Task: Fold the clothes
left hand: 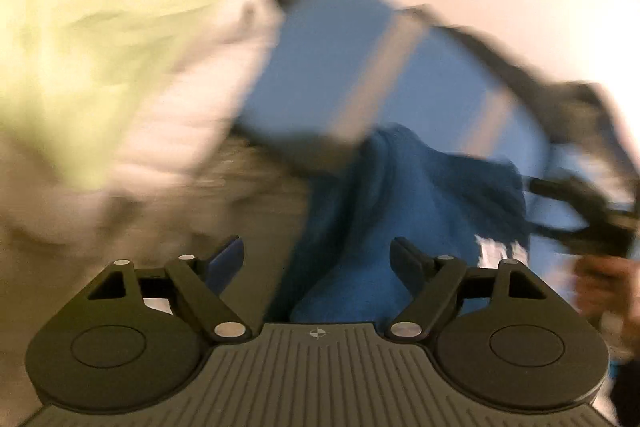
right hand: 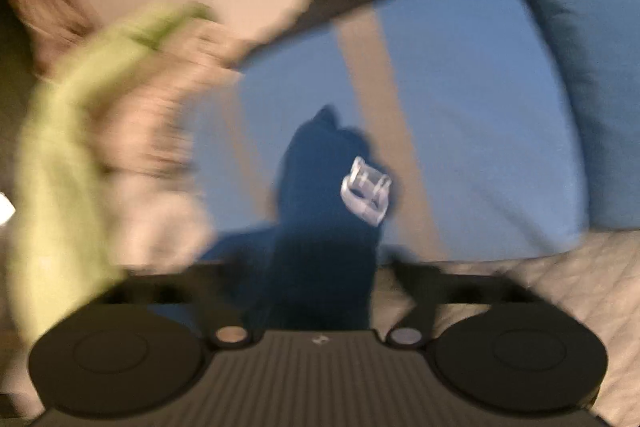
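Both tongs are spread wide, left tongs point(left hand: 318, 261) and right tongs point(right hand: 308, 271). Between each pair lies a dark blue cloth point(left hand: 400, 211), on a blue bed point(right hand: 460, 131) beside a green cloth point(left hand: 100, 27).

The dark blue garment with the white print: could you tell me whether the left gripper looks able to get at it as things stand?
Probably yes. The left gripper stands open, and the dark blue garment lies directly ahead between its fingers, with nothing in front of it. The yellow-green cloth sits off to the side. Blur makes contact hard to judge.
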`<state>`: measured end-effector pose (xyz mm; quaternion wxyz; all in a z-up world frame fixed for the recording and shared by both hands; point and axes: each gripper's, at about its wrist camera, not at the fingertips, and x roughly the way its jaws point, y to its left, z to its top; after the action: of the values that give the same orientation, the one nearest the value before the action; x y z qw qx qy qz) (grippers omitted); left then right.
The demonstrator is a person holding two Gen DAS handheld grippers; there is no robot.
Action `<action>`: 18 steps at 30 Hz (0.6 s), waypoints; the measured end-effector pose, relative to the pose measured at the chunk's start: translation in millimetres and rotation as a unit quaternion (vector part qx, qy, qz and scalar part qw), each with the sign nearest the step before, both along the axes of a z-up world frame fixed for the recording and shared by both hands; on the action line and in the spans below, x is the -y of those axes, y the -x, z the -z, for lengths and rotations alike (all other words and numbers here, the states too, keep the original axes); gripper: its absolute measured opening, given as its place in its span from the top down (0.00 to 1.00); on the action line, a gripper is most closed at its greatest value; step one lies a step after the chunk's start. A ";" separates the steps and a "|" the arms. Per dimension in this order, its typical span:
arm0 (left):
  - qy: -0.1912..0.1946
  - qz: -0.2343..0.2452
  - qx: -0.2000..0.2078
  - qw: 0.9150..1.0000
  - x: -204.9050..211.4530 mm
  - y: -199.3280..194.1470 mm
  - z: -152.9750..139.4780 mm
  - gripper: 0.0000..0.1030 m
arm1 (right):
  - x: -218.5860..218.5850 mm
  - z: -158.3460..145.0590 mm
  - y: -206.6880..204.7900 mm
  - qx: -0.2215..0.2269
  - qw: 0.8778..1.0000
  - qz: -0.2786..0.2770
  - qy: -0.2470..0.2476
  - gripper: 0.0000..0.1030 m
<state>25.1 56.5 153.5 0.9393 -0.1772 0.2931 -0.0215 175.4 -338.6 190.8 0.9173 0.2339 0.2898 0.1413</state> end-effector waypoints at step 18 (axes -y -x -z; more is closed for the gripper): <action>-0.097 0.053 0.007 0.994 27.8 67.0 0.2 0.22 | 37.8 39.2 114.5 -0.017 0.967 -0.004 0.255 0.01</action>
<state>-41.8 28.7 153.4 0.9514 -0.0695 0.2966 -0.0442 60.9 -376.4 151.6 0.9410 -0.0063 0.3325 0.0627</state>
